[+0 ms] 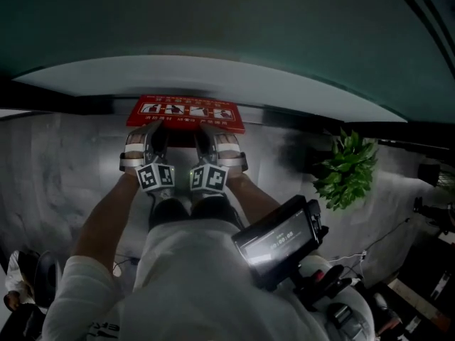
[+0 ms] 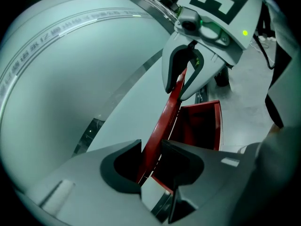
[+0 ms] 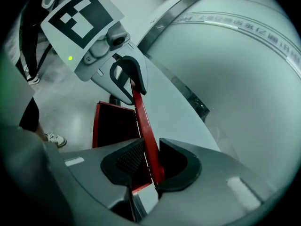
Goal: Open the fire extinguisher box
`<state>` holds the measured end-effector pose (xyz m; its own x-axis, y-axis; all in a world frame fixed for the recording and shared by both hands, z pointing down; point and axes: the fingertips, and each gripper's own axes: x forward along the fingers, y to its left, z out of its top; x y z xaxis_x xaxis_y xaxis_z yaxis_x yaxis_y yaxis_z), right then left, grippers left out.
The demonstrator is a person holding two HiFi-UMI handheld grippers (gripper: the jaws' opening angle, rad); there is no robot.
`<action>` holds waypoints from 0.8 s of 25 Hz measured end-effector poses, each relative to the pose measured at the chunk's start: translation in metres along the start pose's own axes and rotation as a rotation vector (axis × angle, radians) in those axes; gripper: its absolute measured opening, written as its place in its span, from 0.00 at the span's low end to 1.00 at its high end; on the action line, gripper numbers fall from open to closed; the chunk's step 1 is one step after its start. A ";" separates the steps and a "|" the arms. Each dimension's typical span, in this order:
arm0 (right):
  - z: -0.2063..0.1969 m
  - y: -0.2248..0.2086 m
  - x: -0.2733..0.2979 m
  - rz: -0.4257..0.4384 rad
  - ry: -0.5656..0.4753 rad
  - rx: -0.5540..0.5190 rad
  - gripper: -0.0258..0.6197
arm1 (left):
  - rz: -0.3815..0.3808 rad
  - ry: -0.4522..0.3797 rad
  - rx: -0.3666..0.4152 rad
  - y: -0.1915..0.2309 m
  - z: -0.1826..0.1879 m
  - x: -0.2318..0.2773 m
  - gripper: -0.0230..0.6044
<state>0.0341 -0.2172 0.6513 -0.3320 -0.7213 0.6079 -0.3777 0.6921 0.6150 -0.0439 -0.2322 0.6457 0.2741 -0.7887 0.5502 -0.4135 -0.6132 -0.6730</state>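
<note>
The red fire extinguisher box stands on the floor against a white curved wall, its lid printed with white pictograms. Both grippers reach down to the lid's near edge side by side. My left gripper is shut on the thin red lid, which runs up between its jaws. My right gripper grips the same lid a little further along, between its own jaws. The lid stands raised, and the box's dark red inside shows beside it. Each gripper view shows the other gripper clamped on the lid's edge.
A white curved wall base runs behind the box. A potted green plant stands to the right. A black device with a lit screen hangs at the person's chest. A bystander's shoe is on the grey floor near the box.
</note>
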 end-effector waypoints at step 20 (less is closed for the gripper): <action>0.017 -0.066 0.028 -0.080 0.062 0.145 0.18 | -0.025 -0.068 -0.115 0.068 0.017 0.030 0.25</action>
<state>0.0351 -0.2835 0.6185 -0.2438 -0.7677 0.5926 -0.5231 0.6187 0.5862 -0.0494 -0.2982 0.6076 0.3421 -0.7770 0.5284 -0.5019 -0.6265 -0.5963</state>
